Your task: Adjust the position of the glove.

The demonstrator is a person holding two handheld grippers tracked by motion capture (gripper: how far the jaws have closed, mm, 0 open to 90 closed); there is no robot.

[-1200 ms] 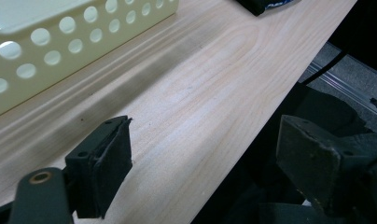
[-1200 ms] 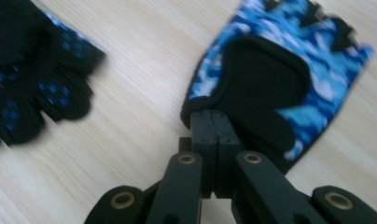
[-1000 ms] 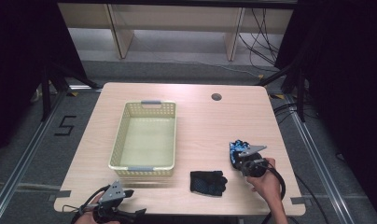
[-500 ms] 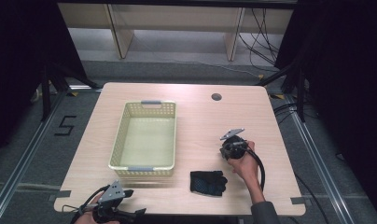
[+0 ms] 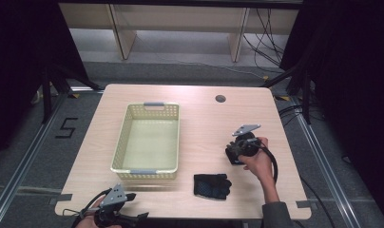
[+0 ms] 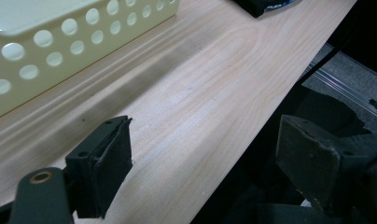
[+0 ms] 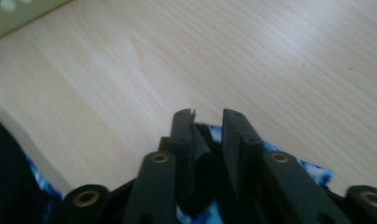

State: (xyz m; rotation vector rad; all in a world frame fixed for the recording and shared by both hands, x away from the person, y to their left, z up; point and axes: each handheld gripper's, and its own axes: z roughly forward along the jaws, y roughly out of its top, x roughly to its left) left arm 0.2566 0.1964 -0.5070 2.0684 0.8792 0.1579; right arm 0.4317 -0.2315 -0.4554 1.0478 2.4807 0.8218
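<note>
A: Two gloves are out: a black glove (image 5: pixel 212 185) lies flat near the front edge of the worktop (image 5: pixel 199 118), and a blue-and-black glove (image 7: pixel 317 172) is pinched in the right hand-held gripper (image 5: pixel 240 148), held over the right part of the worktop.

B: How do that gripper's jaws stand?

A: Close together, with a narrow gap and dark fabric bunched between them; the blue-patterned cloth spreads beneath. The person's right hand (image 5: pixel 259 159) wraps the body, and the grey plate points up and away.

B: And the other one?

A: The left hand-held gripper (image 5: pixel 115 211) sits at the front left corner of the worktop, jaws spread wide with nothing between them, half over the edge.

B: The basket?

A: A pale yellow plastic basket (image 5: pixel 148 137), perforated sides, stands left of centre with nothing inside; the black glove is just off its near right corner.
</note>
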